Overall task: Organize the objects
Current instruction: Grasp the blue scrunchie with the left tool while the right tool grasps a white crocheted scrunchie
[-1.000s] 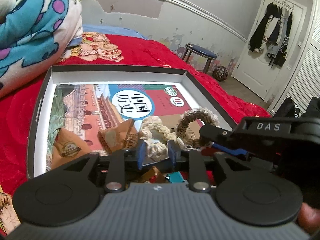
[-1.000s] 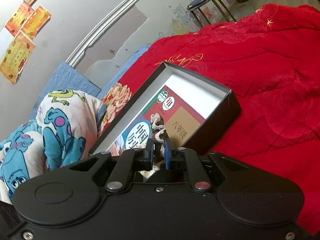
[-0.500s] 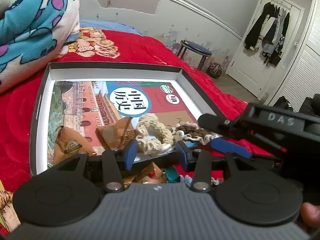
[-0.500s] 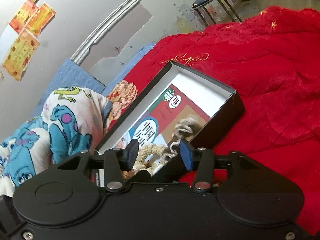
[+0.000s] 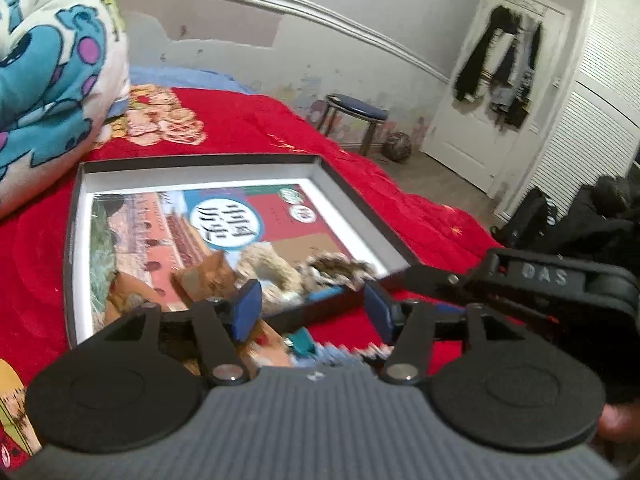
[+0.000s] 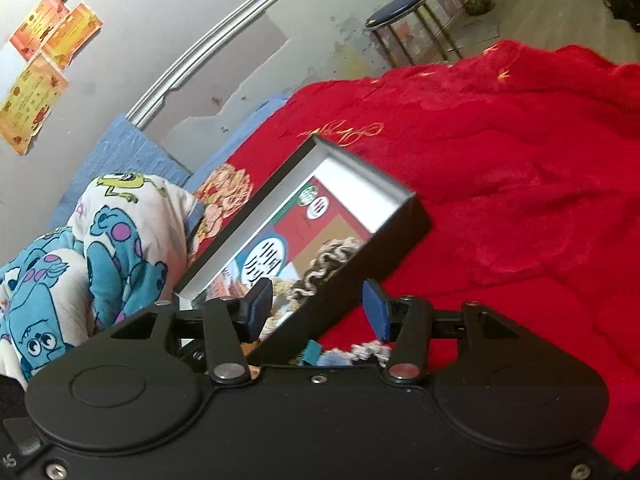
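Both grippers over bed, near edge of shallow black box (image 5: 352,184), white-lined, set on red quilt (image 5: 248,128).

Left gripper (image 5: 312,312): blue-padded fingers spread, just been opening, nothing between pads. Right gripper (image 6: 318,308): fingers spread, also just been opening, empty; box corner and quilt visible through gap.

Task items in box: cream crocheted ring (image 5: 268,268) and darker brown-and-cream crocheted ring (image 5: 336,270), side by side near front wall, lying on a glossy Chinese history textbook (image 5: 224,220) that covers the box floor. Two tan crinkled snack packets (image 5: 208,276) left of the rings. Blurred, so knot detail unreadable.

Loose small items on quilt just outside front wall, under the fingers: something teal (image 6: 312,352), a knitted scrap (image 6: 370,348); identity uncertain.

Handling, judged:
- Crocheted rings: light, soft, limp, grippy yarn. Pinch across the band, not the hole; likely to sag and snag.
- Packets: light, crackly, slippery film; take by a sealed edge.
- Textbook: flat, stiff-ish, slick cover; little to pinch while flat.
- Box: rigid card, thin walls; grip at the wall rim.

Quilt soft and puckered, poor support for pressing down.
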The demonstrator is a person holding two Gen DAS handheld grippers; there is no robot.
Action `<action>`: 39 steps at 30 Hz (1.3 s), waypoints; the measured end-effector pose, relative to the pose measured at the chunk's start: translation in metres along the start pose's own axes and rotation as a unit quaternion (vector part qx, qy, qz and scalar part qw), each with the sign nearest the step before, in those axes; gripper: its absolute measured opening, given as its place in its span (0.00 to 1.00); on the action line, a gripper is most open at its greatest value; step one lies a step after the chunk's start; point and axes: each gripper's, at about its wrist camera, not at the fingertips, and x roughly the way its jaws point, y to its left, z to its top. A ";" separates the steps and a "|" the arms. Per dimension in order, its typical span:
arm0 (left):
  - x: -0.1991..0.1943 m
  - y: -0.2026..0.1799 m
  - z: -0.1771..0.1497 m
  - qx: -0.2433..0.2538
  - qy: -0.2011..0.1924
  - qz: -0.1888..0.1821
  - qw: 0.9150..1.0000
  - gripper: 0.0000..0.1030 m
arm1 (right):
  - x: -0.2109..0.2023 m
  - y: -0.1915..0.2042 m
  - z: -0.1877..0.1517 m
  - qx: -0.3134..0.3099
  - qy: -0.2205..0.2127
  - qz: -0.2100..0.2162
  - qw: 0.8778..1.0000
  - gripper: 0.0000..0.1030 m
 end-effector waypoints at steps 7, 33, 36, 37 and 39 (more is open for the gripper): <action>-0.014 -0.034 -0.027 0.085 -0.015 -0.009 0.996 0.76 | -0.028 -0.005 -0.018 -0.030 -0.002 -0.045 0.999 0.48; 0.021 -0.043 -0.068 0.177 0.005 0.050 0.983 0.54 | 0.018 -0.015 -0.042 -0.003 0.080 -0.068 0.994 0.30; 0.022 -0.047 -0.070 0.183 0.006 0.050 0.982 0.54 | 0.024 -0.017 -0.042 0.006 0.079 -0.076 0.994 0.25; 0.022 -0.047 -0.070 0.177 0.005 0.045 0.983 0.54 | 0.025 -0.018 -0.041 0.010 0.078 -0.079 0.994 0.23; 0.024 -0.046 -0.070 0.168 0.003 0.047 0.985 0.54 | 0.027 -0.021 -0.040 0.019 0.076 -0.083 0.993 0.19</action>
